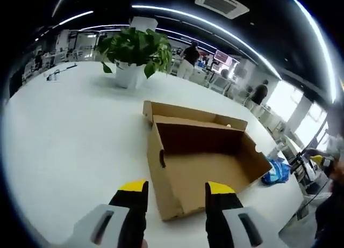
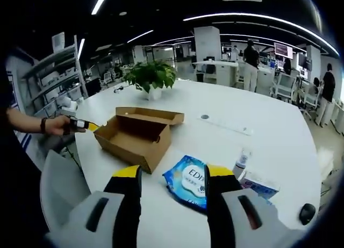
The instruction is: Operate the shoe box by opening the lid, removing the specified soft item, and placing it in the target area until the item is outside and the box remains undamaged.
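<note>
The brown cardboard shoe box lies on the white table with its lid folded back at the far side; its inside looks bare. My left gripper is open just in front of the box's near corner, holding nothing. In the right gripper view the box sits left of centre. The soft blue wipes packet lies flat on the table beside it, just beyond my open right gripper. A hand holds the left gripper at the box's far left end. The packet also lies right of the box.
A potted plant stands behind the box. A small bottle, a tissue pack and a dark mouse lie right of the packet. A grey chair is at the table's near left edge. People stand at distant desks.
</note>
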Available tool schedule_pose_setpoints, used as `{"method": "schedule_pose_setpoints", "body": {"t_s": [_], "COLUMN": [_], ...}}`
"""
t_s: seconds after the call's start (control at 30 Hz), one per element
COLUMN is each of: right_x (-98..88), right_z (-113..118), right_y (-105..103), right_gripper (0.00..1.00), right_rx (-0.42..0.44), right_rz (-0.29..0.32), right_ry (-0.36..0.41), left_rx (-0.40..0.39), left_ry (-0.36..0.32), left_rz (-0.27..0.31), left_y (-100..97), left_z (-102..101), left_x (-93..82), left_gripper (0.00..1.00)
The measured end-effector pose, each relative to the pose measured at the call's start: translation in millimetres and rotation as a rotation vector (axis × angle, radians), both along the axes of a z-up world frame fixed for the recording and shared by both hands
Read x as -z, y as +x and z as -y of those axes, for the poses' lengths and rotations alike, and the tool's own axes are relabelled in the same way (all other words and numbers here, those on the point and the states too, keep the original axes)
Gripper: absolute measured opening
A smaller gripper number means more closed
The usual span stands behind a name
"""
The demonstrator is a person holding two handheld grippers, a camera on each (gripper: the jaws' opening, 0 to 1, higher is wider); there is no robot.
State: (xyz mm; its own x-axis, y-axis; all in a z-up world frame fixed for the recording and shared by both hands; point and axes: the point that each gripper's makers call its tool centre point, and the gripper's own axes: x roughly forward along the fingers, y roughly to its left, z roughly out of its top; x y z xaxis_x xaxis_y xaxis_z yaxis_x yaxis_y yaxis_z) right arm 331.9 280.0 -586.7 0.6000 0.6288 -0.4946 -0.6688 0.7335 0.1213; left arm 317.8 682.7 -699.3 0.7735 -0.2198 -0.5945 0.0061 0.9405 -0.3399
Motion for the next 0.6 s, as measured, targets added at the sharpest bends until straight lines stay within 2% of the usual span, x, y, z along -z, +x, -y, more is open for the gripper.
{"method": "schedule_pose_setpoints", "body": {"t_s": [0.13, 0.27, 0.43, 0.6], "right_x": [3.3, 5.0, 6.0, 10.7], "right_z": [-11, -16, -18, -22], "right_y": [-8, -13, -15, -16], "right_gripper": [0.44, 0.45, 0.43, 0.43], "right_rx": [-0.021, -0.032, -0.034, -0.039], "right_rz": [-0.011, -0.022, -0.019, -0.027], "right_ry": [0.004, 0.011, 0.010, 0.010], "left_rx": [0.027, 0.045, 0.054, 0.042], "left_ry": [0.010, 0.026, 0.073, 0.079], "left_rz": [-0.044, -0.058, -0.077, -0.102], "left_y": [2.9, 6.0, 5.8, 5.2], "left_z": [8, 12, 5, 0], "left_x": [12.6, 17.6, 22.9, 28.2], "left_gripper": [0.40, 0.34, 0.28, 0.21]}}
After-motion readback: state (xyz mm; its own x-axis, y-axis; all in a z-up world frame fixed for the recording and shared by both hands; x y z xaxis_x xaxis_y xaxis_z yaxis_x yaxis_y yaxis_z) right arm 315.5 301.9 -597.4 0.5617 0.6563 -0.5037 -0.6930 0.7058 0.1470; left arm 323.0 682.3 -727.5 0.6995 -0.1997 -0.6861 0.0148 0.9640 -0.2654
